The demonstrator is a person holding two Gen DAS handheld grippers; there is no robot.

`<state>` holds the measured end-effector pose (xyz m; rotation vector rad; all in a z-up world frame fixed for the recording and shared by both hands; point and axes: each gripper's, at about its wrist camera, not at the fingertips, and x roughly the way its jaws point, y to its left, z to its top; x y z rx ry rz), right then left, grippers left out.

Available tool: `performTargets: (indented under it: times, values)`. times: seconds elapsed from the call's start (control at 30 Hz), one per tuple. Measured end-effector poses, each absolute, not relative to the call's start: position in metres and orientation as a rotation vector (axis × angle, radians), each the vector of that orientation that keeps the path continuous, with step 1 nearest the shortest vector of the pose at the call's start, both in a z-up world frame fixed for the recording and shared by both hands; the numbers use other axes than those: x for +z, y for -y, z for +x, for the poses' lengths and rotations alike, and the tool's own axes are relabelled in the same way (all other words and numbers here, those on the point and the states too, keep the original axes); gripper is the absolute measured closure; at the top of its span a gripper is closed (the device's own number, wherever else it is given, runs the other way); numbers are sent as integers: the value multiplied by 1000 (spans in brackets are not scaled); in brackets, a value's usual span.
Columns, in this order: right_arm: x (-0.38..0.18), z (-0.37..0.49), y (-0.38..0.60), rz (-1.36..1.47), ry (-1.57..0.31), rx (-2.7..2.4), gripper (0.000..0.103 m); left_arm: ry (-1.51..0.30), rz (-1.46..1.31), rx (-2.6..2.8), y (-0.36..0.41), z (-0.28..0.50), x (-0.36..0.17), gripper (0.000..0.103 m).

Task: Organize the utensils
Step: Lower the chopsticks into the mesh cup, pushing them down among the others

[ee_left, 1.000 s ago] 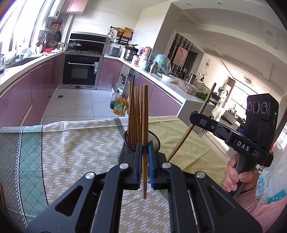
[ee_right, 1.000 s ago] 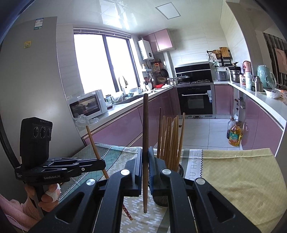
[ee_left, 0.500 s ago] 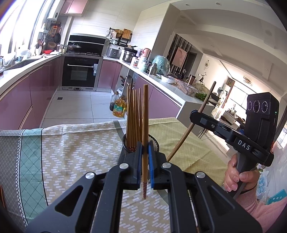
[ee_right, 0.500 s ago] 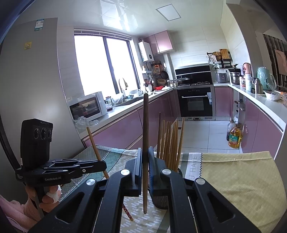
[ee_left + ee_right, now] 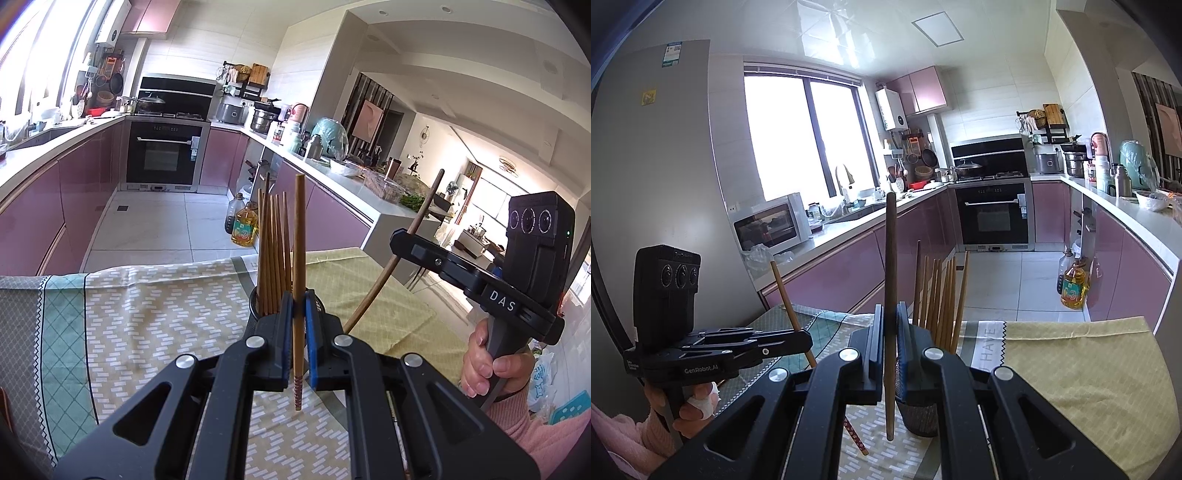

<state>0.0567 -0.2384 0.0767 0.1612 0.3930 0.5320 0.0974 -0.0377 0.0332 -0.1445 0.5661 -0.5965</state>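
Wooden chopsticks are the whole business here, one in each tool. The left tool (image 5: 295, 345) is clenched on a light-brown chopstick (image 5: 298, 258) held upright, its patterned tip hanging just above the patterned cloth (image 5: 147, 314) on the counter. The right tool (image 5: 888, 354) is clenched on a darker chopstick (image 5: 890, 277), also upright. Just beyond both tools stands the black mesh holder (image 5: 919, 417), already full of upright chopsticks (image 5: 942, 295), near the middle of the counter. Compared with a second ago almost nothing has changed: both hands have stayed put, both grips unchanged, both sticks at the same angle. I judge this a pause before insertion, with two sticks left to drop into the holder.
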Motion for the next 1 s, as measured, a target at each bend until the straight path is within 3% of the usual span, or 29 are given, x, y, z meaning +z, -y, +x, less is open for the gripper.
performTargets:
  times: [1.0]
  values:
    - [92,63,242,163,-355,533,98,-510,-134,-599,44,108,55,96]
